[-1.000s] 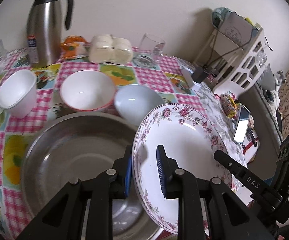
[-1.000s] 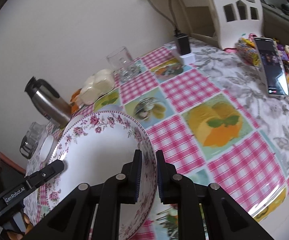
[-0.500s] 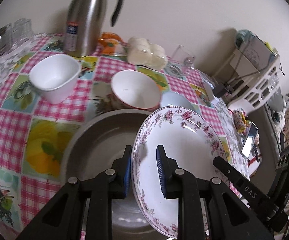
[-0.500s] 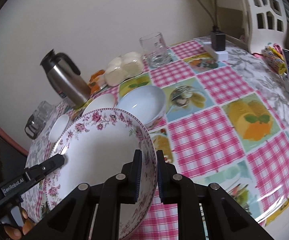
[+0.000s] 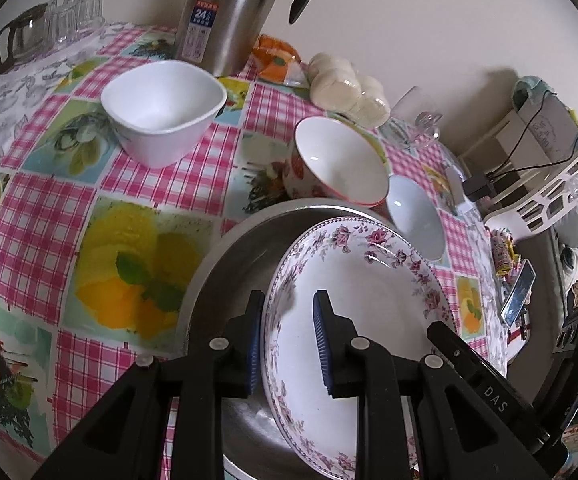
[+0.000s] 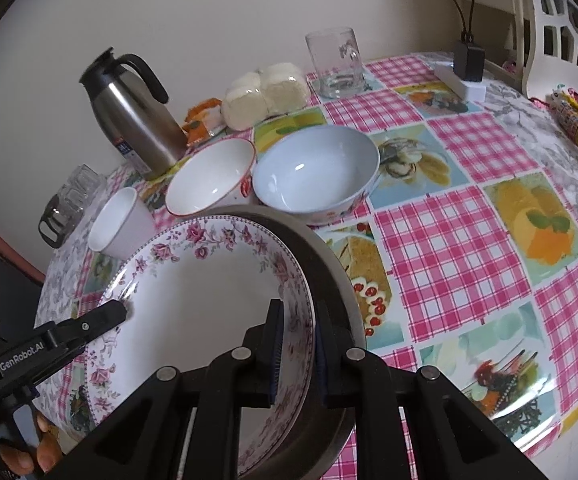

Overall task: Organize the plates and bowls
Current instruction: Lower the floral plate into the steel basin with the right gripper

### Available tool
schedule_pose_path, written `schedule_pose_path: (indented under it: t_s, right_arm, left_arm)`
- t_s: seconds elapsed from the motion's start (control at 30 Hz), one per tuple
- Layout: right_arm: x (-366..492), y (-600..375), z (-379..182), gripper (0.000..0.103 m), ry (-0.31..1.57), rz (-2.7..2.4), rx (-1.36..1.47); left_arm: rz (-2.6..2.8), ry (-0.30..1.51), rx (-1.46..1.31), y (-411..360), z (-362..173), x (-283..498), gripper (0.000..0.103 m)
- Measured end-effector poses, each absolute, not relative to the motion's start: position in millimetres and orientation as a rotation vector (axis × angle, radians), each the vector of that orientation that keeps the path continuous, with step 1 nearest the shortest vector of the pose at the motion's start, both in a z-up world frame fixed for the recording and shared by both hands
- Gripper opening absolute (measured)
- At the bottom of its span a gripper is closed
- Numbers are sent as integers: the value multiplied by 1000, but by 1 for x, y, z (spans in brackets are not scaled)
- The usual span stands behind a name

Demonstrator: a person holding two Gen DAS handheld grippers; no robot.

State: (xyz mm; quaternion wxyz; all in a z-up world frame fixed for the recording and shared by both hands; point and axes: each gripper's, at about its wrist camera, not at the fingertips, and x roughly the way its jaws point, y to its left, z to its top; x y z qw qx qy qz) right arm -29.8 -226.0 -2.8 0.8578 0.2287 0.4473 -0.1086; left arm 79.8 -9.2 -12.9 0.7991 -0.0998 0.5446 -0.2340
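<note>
A white plate with a pink flower rim [image 5: 369,320] is held from both sides above a wide steel basin [image 5: 225,268]. My left gripper [image 5: 288,314] is shut on its left rim. My right gripper [image 6: 297,332] is shut on its right rim, just inside the basin's edge [image 6: 329,272]. Whether the plate [image 6: 193,304] touches the basin I cannot tell. Behind the basin stand a square white bowl [image 5: 161,108], a red-rimmed bowl [image 5: 337,160] and a pale blue bowl [image 6: 313,168].
On the checked tablecloth by the wall are a steel thermos jug [image 5: 233,12], wrapped buns [image 5: 349,88], an orange packet [image 5: 277,60] and a glass mug [image 6: 335,64]. Glasses [image 5: 49,20] stand far left. A white rack [image 5: 541,160], charger [image 6: 467,60] and phone [image 5: 519,296] are right.
Both grippers have carried the plate leftward and slightly down along the table. The basin's rim and the three bowls have come into the right wrist view. Both grips are unchanged.
</note>
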Motion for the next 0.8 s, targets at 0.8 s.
schedule_pose_path:
  t_s: [0.8]
  right_arm:
    - [-17,-216,-18,17,1010,-234,389]
  left_arm:
    - [-444,1288,-197,-10,-49,86,33]
